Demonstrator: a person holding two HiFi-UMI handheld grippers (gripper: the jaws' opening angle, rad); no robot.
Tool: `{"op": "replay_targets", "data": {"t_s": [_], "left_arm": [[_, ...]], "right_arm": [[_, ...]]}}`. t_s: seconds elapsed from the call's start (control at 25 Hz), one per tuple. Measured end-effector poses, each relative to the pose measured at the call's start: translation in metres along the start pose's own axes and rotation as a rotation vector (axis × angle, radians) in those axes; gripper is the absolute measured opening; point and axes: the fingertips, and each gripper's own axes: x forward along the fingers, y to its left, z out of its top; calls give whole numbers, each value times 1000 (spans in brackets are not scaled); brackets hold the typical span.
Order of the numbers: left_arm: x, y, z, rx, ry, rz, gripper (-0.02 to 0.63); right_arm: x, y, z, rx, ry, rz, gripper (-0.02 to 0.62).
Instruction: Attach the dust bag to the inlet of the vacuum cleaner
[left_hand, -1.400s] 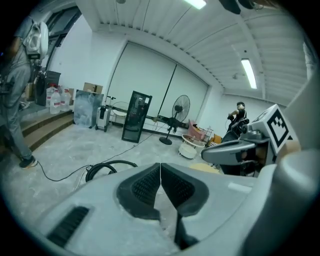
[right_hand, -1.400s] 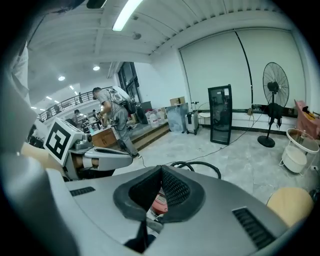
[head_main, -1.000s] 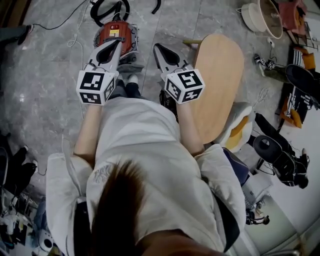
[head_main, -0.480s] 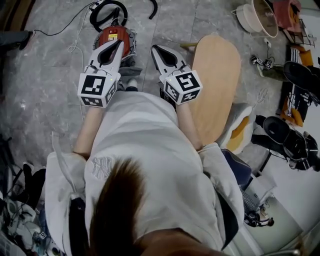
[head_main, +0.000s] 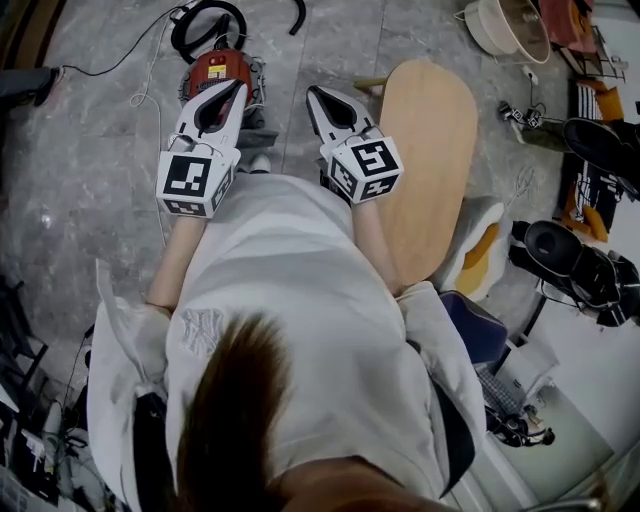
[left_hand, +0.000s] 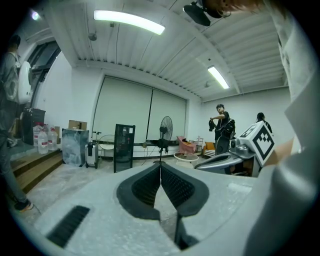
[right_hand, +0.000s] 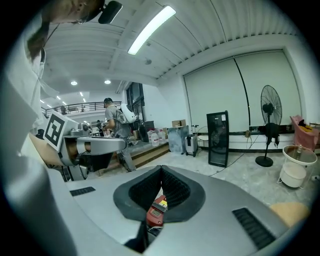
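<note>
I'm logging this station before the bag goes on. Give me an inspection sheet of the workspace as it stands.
Surface: grey marble floor; no workbench.
Job's things: red vacuum cleaner on the floor; dust bag, nothing seen.
Clutter: oval wooden tabletop, white basin, black equipment.
Grippers: left gripper and right gripper, fingers shut, empty.
Cables: black hose coiled behind the vacuum; thin cable beside it.
Surroundings: standing fan, black cabinet, people far off.

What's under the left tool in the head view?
The red vacuum cleaner on the floor, its black hose coiled beyond. The shut left tool covers its near end, so the inlet cannot be seen.
</note>
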Motion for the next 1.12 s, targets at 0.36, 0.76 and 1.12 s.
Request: {"op": "replay_targets", "data": {"t_s": [0.36,0.76,1.12], "left_arm": [[2,-7,0,10,-2,9,19],[-4,-10,-1,17,6,10,20],[-3,-13,-4,13,16,-3,19]], "right_arm": [[-6,-5,-7,-1,18,1,2],[-12,-7,-7,11,9,-18,2],[-13,-8,-10,16,14,-24,2]]}}
